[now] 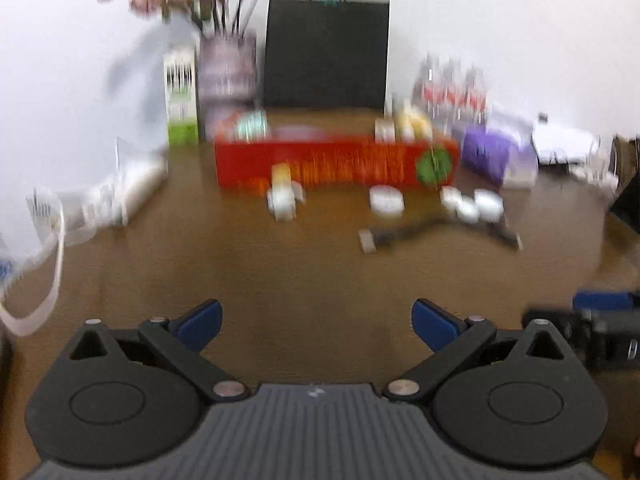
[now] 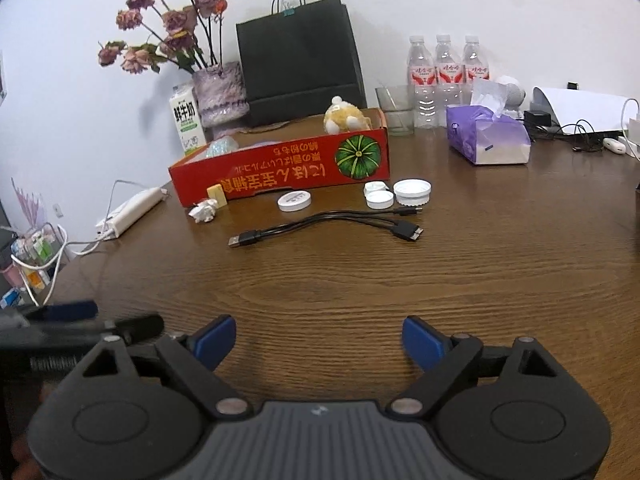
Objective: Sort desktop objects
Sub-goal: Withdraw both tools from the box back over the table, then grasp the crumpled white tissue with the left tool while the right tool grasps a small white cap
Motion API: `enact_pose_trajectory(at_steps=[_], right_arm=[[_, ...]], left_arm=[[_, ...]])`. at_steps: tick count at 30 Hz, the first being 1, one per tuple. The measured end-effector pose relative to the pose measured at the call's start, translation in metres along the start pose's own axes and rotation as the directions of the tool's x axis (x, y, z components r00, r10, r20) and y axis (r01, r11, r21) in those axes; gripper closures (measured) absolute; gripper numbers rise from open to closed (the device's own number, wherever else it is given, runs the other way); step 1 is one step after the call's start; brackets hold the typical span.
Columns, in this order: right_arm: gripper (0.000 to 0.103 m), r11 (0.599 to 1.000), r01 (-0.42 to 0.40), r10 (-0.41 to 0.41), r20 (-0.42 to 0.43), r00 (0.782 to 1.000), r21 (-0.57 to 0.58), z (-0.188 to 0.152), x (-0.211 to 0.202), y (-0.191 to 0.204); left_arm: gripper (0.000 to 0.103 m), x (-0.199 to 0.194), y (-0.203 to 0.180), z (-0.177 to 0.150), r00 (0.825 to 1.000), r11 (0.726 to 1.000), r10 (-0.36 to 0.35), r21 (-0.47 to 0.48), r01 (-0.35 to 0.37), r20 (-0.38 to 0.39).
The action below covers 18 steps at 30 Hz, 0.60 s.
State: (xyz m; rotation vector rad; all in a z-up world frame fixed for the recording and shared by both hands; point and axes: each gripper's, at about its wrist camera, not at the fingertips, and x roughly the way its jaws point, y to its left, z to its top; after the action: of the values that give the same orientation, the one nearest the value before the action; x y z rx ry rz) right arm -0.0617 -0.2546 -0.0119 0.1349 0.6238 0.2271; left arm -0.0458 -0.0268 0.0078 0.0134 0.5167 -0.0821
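Note:
A red cardboard box (image 2: 280,172) with a pumpkin picture stands on the wooden table; it also shows blurred in the left wrist view (image 1: 332,164). In front of it lie a crumpled paper ball (image 2: 204,212), a yellow eraser (image 2: 217,195), a white round lid (image 2: 295,201), several white caps (image 2: 400,193) and a black USB cable (image 2: 324,226). A plush toy (image 2: 346,118) sits in the box. My left gripper (image 1: 316,322) is open and empty. My right gripper (image 2: 319,340) is open and empty. Both hover over bare table near the front.
At the back stand a black paper bag (image 2: 300,68), a vase of dried roses (image 2: 220,92), a milk carton (image 2: 186,120), water bottles (image 2: 444,76), a glass (image 2: 394,110) and a purple tissue pack (image 2: 486,138). A white power strip (image 2: 130,210) lies left.

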Motion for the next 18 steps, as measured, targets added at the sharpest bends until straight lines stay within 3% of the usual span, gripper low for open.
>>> enact_pose_trajectory(at_steps=[2,5,7,9,11,14,18], right_arm=[[0.022,1.0,0.007,-0.007,0.003,1.0,-0.028,0.011,0.007,-0.003],[0.026,0.997,0.034,-0.033,0.023,0.999,-0.063,0.035,0.023,-0.009],[0.031,0.996,0.048,-0.045,0.04,0.998,-0.073,0.052,0.036,-0.014],[0.038,0.996,0.052,-0.049,0.038,0.998,-0.079,0.07,0.053,-0.02],[0.05,0.995,0.044,-0.04,0.042,0.998,-0.091,0.086,0.073,-0.024],[0.053,0.993,0.036,-0.032,0.035,0.999,-0.114,0.103,0.104,-0.027],[0.058,0.986,0.079,-0.081,-0.002,0.997,-0.149,0.11,0.139,-0.028]], left_arm=[[0.0,0.011,0.006,0.018,1.0,1.0,0.009,0.022,-0.009,0.017],[0.004,0.048,0.016,0.049,0.998,1.0,-0.006,0.014,0.007,-0.058],[0.022,0.073,0.02,0.063,0.996,1.0,0.018,0.0,-0.018,-0.088],[0.029,0.098,0.022,0.075,0.993,1.0,0.005,0.0,-0.005,-0.12],[0.031,0.117,0.023,0.082,0.991,1.0,0.005,-0.001,-0.005,-0.135],[0.035,0.146,0.02,0.087,0.99,0.998,-0.004,0.055,0.012,-0.141],[0.073,0.169,0.027,0.086,0.982,1.0,-0.022,0.004,0.023,-0.186]])
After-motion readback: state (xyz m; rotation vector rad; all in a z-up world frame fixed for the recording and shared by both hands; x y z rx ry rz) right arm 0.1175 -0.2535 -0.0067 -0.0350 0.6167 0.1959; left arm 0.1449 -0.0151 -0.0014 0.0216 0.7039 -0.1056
